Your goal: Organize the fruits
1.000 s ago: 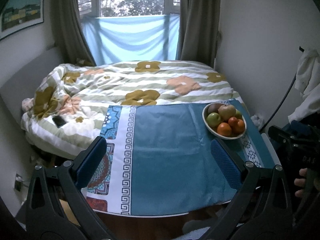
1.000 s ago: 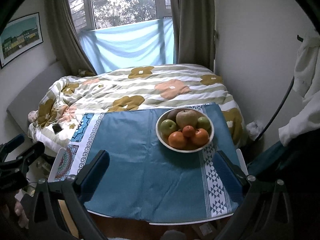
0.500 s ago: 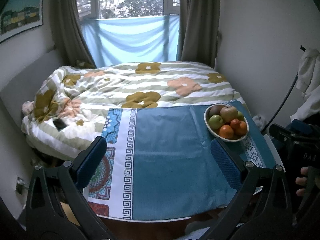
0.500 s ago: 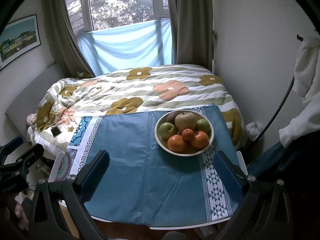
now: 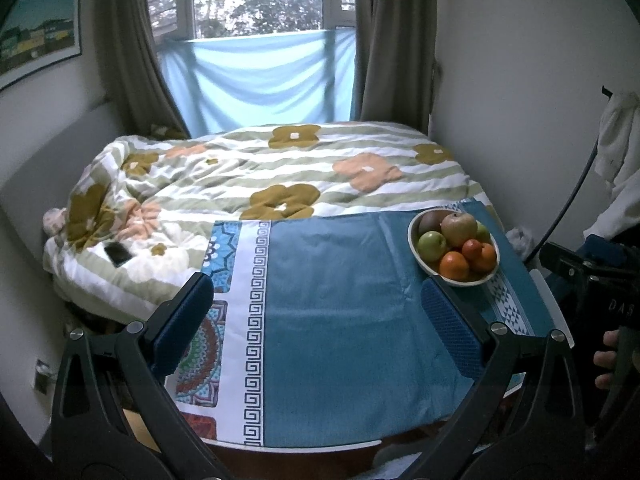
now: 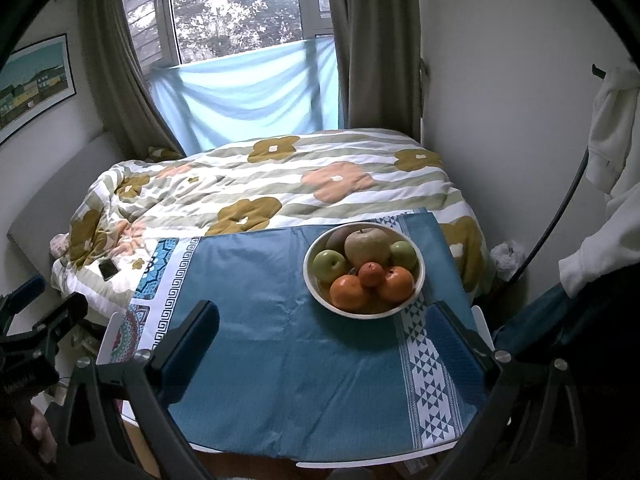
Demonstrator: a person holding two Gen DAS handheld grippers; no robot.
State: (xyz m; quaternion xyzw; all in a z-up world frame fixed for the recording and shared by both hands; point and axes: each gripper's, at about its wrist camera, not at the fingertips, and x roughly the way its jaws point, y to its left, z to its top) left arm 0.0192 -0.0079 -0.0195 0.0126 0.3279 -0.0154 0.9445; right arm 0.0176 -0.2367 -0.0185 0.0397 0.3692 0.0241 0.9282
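Note:
A white bowl [image 6: 419,280] of fruit stands at the far right of a table under a blue patterned cloth [image 6: 280,344]. It holds green apples [image 6: 329,265], a big brownish pear [image 6: 367,245] and orange tangerines [image 6: 350,292]. The bowl also shows in the left wrist view [image 5: 412,240]. My left gripper [image 5: 316,304] is open and empty, above the table's near middle, left of the bowl. My right gripper [image 6: 324,328] is open and empty, above the near edge, short of the bowl.
A bed with a flowered quilt [image 6: 280,184] lies just behind the table, with a dark phone [image 6: 107,269] on it. A wall is close on the right, with white clothes [image 6: 612,128] hanging. A window with curtains is at the back.
Both grippers have risen and tilted a little, so the table and bowl sit lower in view. Both stay open and empty.

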